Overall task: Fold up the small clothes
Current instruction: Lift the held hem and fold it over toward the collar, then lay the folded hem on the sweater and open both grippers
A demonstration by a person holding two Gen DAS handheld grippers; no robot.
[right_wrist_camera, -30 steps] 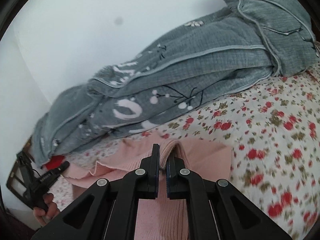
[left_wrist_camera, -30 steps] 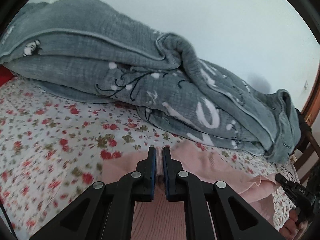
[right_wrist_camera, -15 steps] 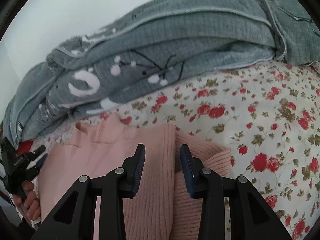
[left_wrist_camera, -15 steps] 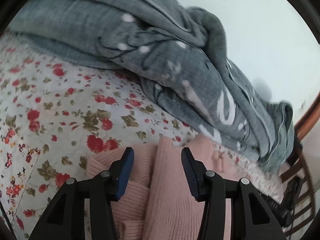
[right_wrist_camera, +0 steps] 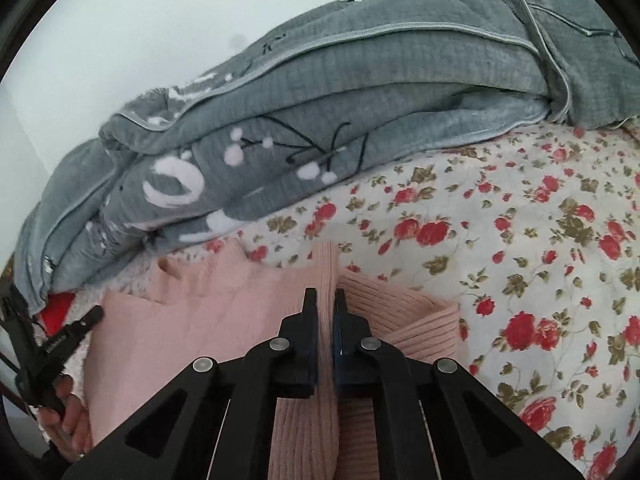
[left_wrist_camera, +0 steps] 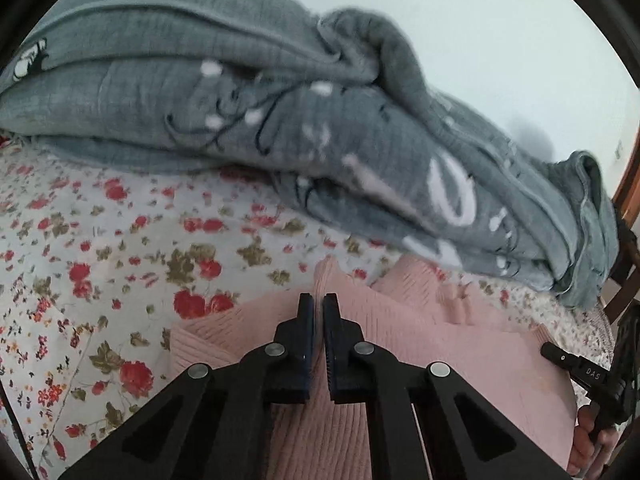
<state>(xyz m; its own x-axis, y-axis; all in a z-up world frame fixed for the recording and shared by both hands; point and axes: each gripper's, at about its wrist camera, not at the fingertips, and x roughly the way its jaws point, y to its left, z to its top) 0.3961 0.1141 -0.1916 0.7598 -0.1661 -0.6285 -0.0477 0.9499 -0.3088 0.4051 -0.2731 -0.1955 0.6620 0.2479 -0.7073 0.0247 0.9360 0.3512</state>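
A pink knit sweater (left_wrist_camera: 460, 352) lies on the floral bed sheet (left_wrist_camera: 100, 260). My left gripper (left_wrist_camera: 319, 304) is closing tight on a raised fold of the sweater's left part, and a pink ridge stands up between its blue pads. In the right wrist view the sweater (right_wrist_camera: 192, 320) spreads to the left. There my right gripper (right_wrist_camera: 325, 298) is closing the same way on a ribbed fold near a folded sleeve (right_wrist_camera: 408, 320). Each view shows a hand (left_wrist_camera: 592, 436) holding the other tool at the sweater's far edge.
A bulky grey quilted blanket (left_wrist_camera: 280, 120) is heaped along the white wall behind the sweater, also seen as a grey blanket (right_wrist_camera: 360, 92). Floral sheet (right_wrist_camera: 540, 260) extends to the right. A wooden frame (left_wrist_camera: 630, 184) stands at the bed's end, with something red (right_wrist_camera: 60, 308) beside it.
Both grippers held the sweater, opened over it half a second ago while sinking toward the bed, and have now shut on new folds of the knit.
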